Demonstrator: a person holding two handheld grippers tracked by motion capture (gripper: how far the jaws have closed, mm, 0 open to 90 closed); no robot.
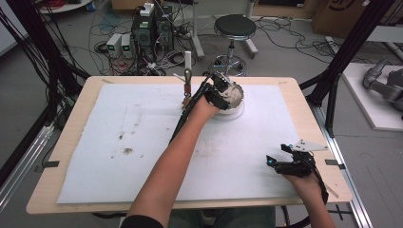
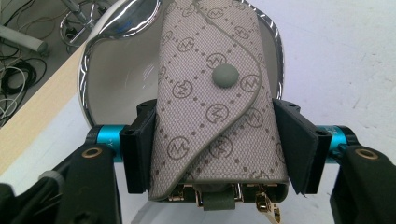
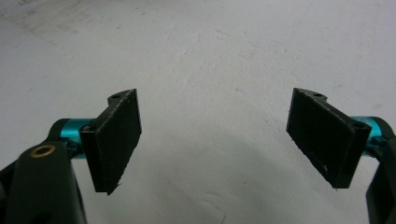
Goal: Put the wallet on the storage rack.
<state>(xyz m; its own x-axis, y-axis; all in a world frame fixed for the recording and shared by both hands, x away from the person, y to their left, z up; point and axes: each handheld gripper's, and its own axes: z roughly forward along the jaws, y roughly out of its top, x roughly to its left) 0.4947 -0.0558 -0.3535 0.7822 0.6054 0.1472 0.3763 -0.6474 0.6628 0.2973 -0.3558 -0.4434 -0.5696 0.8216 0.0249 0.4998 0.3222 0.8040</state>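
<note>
Where the left gripper [image 2: 217, 144] looks along its own jaws, both black ribbed pads press the sides of a grey-beige key pouch [image 2: 212, 107], so the grip is closed on it at a middling width. Its cloth is a coarse woven canvas printed with a diamond lattice of dots and circled "M" monograms, its curved flap is edged in plain piping and fastened by one round matte snap, and gold metal clasps show at the end nearest the camera (a small grey tab hangs among them). Just beyond the pads, the pouch's far end lies over a round white bowl [image 2: 112, 84] with a mirror-bright chrome rim, smooth and glossy inside. The high view gives none of that pattern: there the left gripper [image 1: 223, 92] and pouch [image 1: 233, 95] are a small pale shape over the bowl [image 1: 237, 107] at the far side of a white, faintly stained foam mat [image 1: 142, 142] on a pale wooden table [image 1: 62, 156], with a black stool [image 1: 234, 26] beyond. Nearer the person, the right gripper [image 1: 275, 161] rests low on the mat, and its own view shows its two black pads [image 3: 116, 135] spread wide over bare mat [image 3: 210, 70], nothing between them.
</note>
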